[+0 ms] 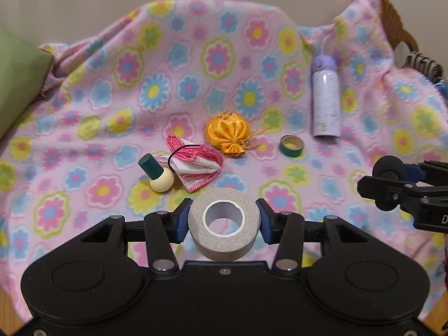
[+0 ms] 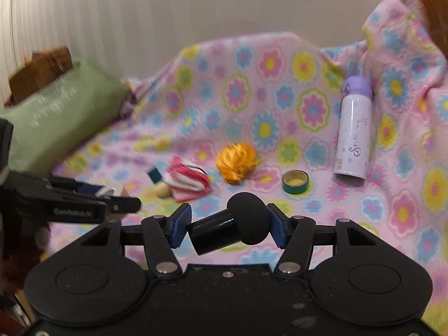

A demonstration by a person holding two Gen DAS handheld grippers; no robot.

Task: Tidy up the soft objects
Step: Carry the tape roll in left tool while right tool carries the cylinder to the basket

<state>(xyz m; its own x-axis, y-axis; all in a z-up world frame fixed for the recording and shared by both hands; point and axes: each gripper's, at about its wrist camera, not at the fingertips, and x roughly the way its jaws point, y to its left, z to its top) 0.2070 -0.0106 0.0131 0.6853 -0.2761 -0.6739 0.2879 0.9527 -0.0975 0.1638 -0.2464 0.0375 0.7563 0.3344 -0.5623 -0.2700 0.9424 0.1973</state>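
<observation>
My left gripper point(image 1: 224, 219) is shut on a grey roll of tape point(image 1: 223, 227) and holds it above the flowered blanket point(image 1: 84, 106). My right gripper point(image 2: 229, 224) is shut on a black mushroom-shaped object with a foam head point(image 2: 247, 221); it also shows at the right edge of the left wrist view point(image 1: 389, 172). On the blanket ahead lie an orange satin pouch point(image 1: 228, 133) point(image 2: 236, 162), a folded pink-and-white cloth with a black hair tie point(image 1: 196, 166) point(image 2: 187, 180), and a cream mushroom-shaped object with a green stem point(image 1: 158, 176).
A small green tape roll point(image 1: 291, 145) point(image 2: 295, 182) and a white bottle with a purple cap point(image 1: 326, 98) point(image 2: 354, 126) lie on the blanket to the right. A green cushion point(image 2: 56, 117) sits at the left. A wicker basket point(image 1: 392, 19) stands at the back right.
</observation>
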